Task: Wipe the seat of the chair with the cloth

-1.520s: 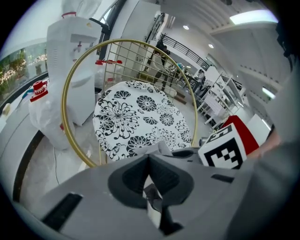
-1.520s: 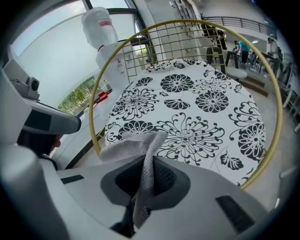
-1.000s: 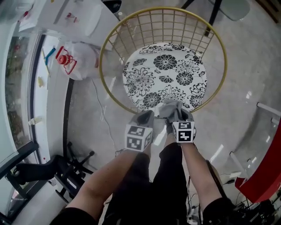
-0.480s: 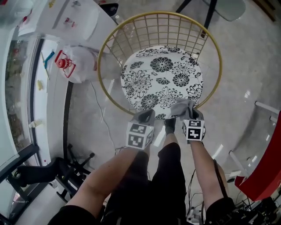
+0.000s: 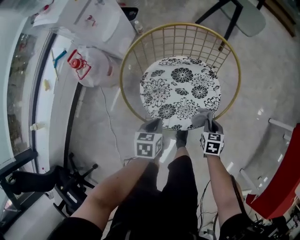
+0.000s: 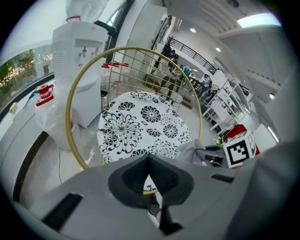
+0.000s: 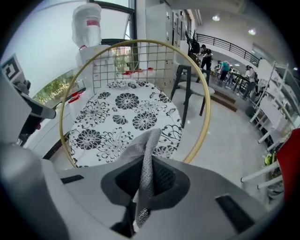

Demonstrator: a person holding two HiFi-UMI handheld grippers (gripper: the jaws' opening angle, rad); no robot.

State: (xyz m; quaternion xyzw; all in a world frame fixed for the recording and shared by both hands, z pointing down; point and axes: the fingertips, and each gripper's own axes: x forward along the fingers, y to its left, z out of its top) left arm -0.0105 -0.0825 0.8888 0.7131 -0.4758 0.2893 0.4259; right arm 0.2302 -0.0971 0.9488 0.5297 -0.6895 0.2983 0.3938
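Note:
The chair has a round seat (image 5: 180, 91) (image 6: 140, 129) (image 7: 119, 119) in a black-and-white flower print, ringed by a gold wire frame (image 5: 136, 51). My right gripper (image 5: 208, 125) (image 7: 146, 180) is shut on a grey cloth (image 5: 204, 117) (image 7: 140, 152) (image 6: 194, 151), which hangs over the seat's near right edge. My left gripper (image 5: 153, 125) (image 6: 149, 176) is shut with nothing in it, just short of the seat's near left edge.
A white plastic bag (image 5: 93, 68) and a white water dispenser (image 5: 91, 21) (image 6: 77, 61) stand left of the chair. A black stool (image 5: 232, 14) (image 7: 192, 89) is beyond it. A red seat (image 5: 281, 183) is at the right. My legs are below the grippers.
My right gripper has carried the cloth to the right along the seat's near edge. The left gripper has barely moved.

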